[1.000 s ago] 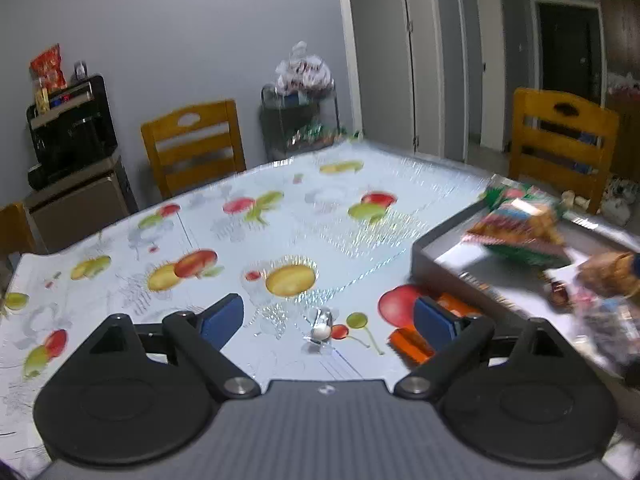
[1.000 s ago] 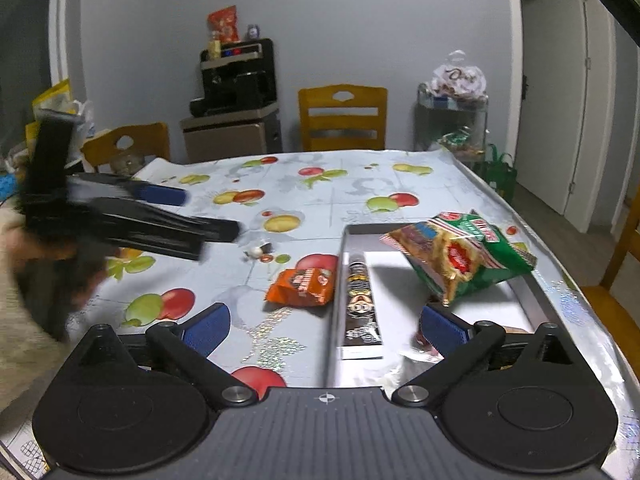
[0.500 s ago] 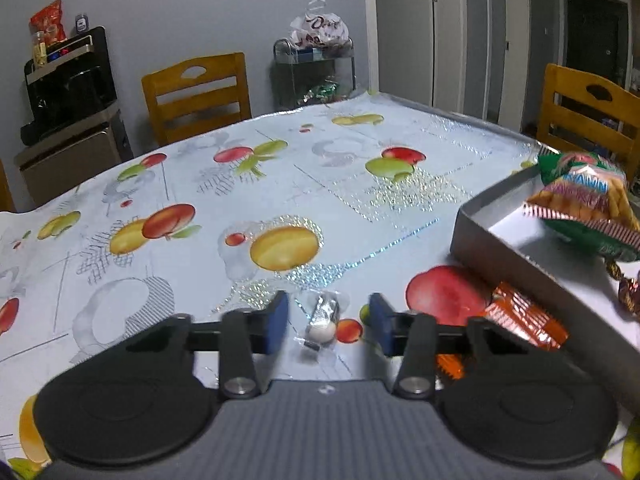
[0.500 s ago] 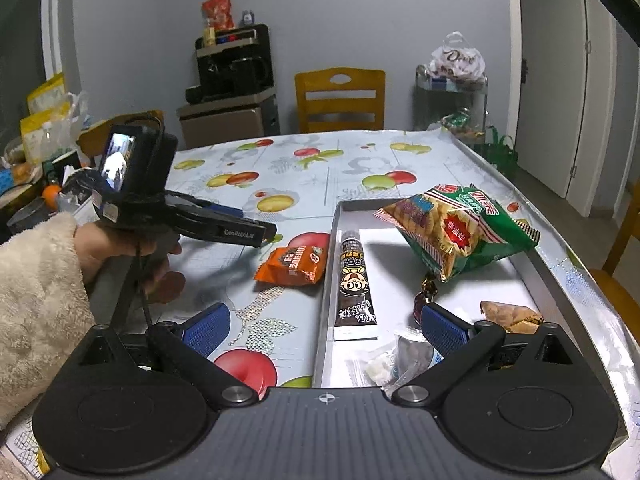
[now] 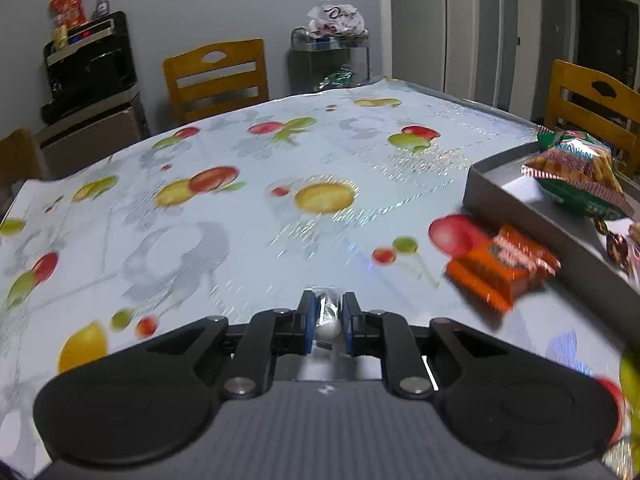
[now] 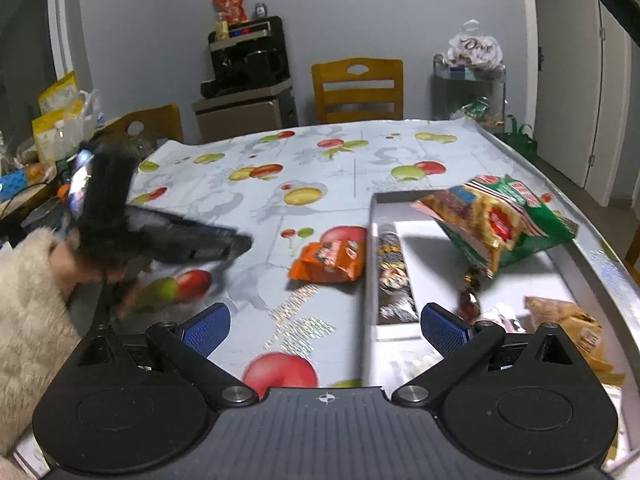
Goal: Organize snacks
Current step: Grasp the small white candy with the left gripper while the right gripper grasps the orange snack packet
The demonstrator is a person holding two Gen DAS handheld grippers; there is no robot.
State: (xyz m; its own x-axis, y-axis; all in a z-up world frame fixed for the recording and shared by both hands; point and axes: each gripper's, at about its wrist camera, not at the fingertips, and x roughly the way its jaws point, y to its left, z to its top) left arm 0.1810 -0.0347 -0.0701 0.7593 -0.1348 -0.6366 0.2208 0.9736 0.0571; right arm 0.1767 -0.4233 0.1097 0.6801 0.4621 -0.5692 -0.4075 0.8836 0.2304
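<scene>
My left gripper (image 5: 327, 312) is shut on a small clear-wrapped white candy (image 5: 329, 320), held just above the fruit-print tablecloth. In the right wrist view the left gripper (image 6: 236, 245) is blurred at the left, held by a hand in a fleece sleeve. An orange snack packet (image 5: 500, 266) lies on the cloth beside the grey tray (image 5: 504, 196); it also shows in the right wrist view (image 6: 328, 262). My right gripper (image 6: 325, 330) is open and empty over the tray's (image 6: 370, 264) near left edge. In the tray lie a green chips bag (image 6: 496, 220), a long dark bar (image 6: 394, 276) and several small sweets.
Wooden chairs (image 6: 358, 88) stand around the table. A black appliance on a cabinet (image 6: 248, 64) and a rack with bags (image 6: 474, 72) stand by the far wall. Clutter sits on a side surface at the left (image 6: 52, 128).
My left gripper closed from wide open onto the small candy and lifted it off the cloth. My right gripper stayed open and shifted slightly.
</scene>
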